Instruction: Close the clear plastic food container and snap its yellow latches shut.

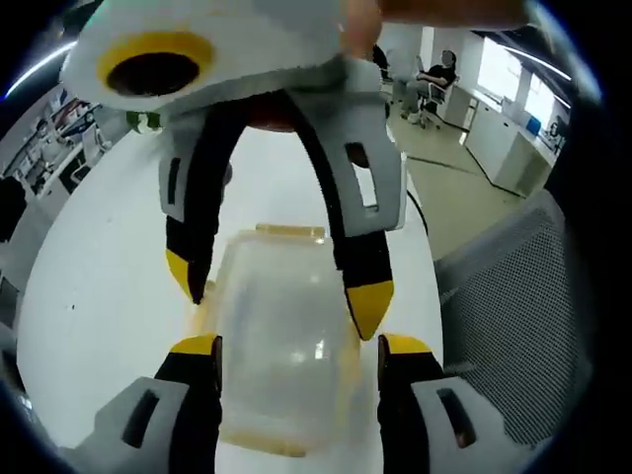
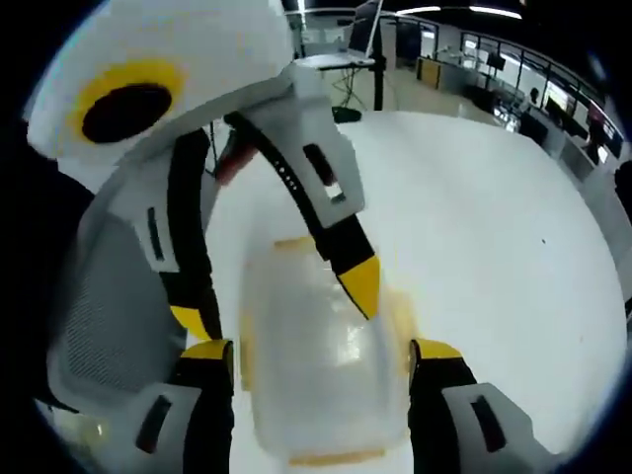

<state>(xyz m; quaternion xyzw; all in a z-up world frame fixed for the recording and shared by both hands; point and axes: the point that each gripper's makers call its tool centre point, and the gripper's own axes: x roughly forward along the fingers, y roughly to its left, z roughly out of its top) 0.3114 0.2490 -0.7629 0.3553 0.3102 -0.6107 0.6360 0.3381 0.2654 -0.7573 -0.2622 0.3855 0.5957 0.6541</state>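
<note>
A clear plastic food container (image 1: 281, 380) with yellow latches (image 1: 289, 231) lies on the white table (image 1: 99, 286), its cloudy lid on top. My left gripper (image 1: 301, 346) is open, and its yellow-tipped jaws straddle the container's near end. From the opposite side my right gripper (image 1: 276, 291) comes down, also open, one jaw along each long side. In the right gripper view the container (image 2: 316, 395) sits between the right gripper (image 2: 321, 351) jaws, with the left gripper (image 2: 276, 301) reaching in from above. Blur hides whether the latches (image 2: 331, 456) are up or down.
The table (image 2: 494, 227) is round and white, with bare surface all round the container. A grey mesh chair (image 1: 513, 296) stands close against its edge, also seen as mesh chair (image 2: 99, 296). Desks and a seated person (image 1: 434, 79) are far behind.
</note>
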